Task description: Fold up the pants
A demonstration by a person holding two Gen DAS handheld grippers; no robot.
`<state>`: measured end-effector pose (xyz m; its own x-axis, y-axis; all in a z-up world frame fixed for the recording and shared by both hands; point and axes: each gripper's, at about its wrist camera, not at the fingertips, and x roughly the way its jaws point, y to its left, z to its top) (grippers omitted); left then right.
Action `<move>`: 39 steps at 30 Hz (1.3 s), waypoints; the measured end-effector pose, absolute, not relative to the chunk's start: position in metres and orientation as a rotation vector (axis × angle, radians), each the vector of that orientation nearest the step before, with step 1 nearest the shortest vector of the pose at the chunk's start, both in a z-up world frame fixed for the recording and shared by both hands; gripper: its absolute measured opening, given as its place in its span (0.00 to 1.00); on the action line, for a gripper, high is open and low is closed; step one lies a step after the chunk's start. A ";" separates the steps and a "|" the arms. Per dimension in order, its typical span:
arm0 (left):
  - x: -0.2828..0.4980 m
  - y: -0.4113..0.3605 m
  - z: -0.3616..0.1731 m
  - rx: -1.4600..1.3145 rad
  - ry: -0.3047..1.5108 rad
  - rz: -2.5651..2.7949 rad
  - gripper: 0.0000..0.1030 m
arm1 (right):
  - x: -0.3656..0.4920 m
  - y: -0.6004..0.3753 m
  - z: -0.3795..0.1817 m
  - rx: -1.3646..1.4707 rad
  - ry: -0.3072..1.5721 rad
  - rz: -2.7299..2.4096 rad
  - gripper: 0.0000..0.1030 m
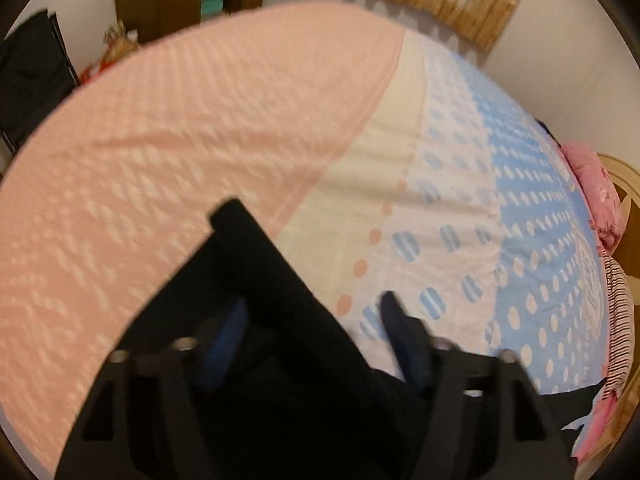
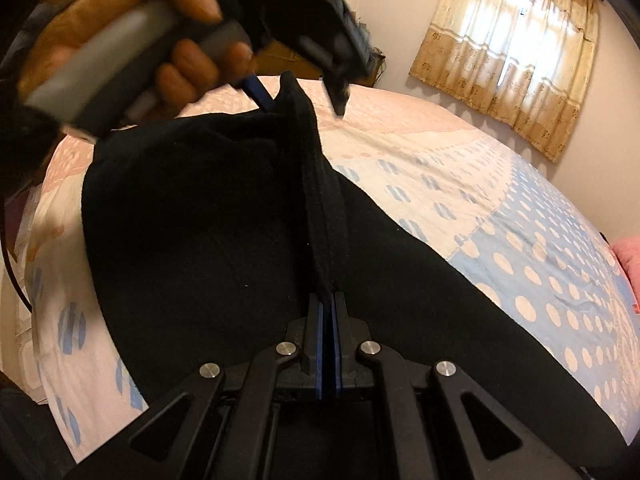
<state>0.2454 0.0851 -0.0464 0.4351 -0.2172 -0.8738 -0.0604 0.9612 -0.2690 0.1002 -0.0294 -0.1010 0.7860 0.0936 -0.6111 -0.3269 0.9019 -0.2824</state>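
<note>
Bed (image 2: 500, 216), perhaps bearing black pants (image 2: 208, 216).

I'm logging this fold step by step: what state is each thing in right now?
Black fabric pants: lifted off the bed, held along one edge.
Right tongs: shut on the pants.
Left tongs: open, pants edge between the fingers.
Pink and blue dotted bedsheet: spread flat.
Beige curtains: drawn.

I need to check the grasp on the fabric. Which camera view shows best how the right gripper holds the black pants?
The right wrist view: the right gripper is shut on an edge of the black pants, sharp and centred. The left wrist view shows only blurred black cloth between the open left gripper.
</note>
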 end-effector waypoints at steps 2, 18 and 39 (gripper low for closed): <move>0.247 0.087 -0.055 -0.299 1.143 -0.083 0.35 | 0.098 -0.030 -0.099 -0.373 0.620 0.223 0.03; 0.151 0.145 0.015 -0.394 0.878 -0.250 0.13 | 0.065 -0.035 -0.038 -0.362 0.475 0.211 0.03; 0.081 0.163 -0.049 -0.140 0.832 -0.059 0.23 | 0.011 0.013 -0.123 -0.535 0.605 0.221 0.03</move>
<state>0.0810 0.1628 -0.0488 0.6726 -0.1069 -0.7323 -0.0026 0.9892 -0.1468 0.0114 0.0134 -0.1235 0.8047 0.0435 -0.5921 -0.3484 0.8421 -0.4116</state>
